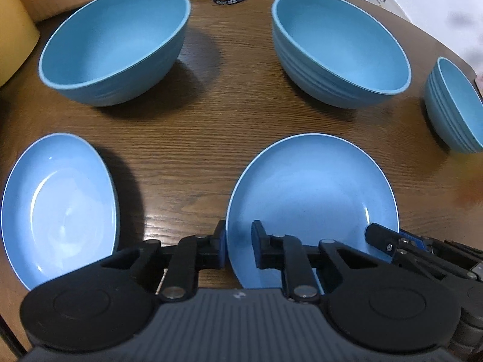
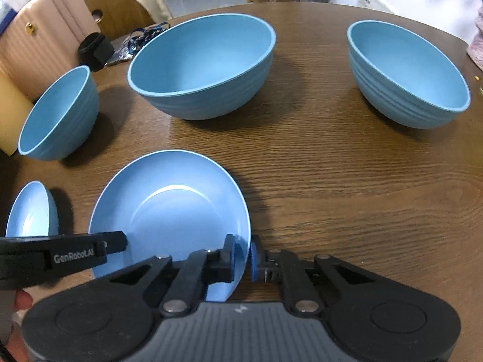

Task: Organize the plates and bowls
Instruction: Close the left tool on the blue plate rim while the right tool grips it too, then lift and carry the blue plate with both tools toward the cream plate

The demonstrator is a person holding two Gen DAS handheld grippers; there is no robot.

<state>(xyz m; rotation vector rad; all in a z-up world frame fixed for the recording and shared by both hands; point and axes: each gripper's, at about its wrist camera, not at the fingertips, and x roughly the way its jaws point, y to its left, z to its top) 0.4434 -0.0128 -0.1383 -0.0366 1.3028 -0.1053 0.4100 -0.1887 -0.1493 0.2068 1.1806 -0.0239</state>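
Both hand-held grippers low, level; left hand-held gripper, right hand-held gripper straddle plate rim, unclosed.

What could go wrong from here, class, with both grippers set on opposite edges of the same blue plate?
1. The left gripper and right gripper each straddle only the thin rim of the near plate; uneven lifting could tilt it or let it slip.
2. Neither pair of jaws looks fully shut on the rim, so the grip may be shallow.
3. The second plate and large bowl sit nearby on the table; a swing could knock them.
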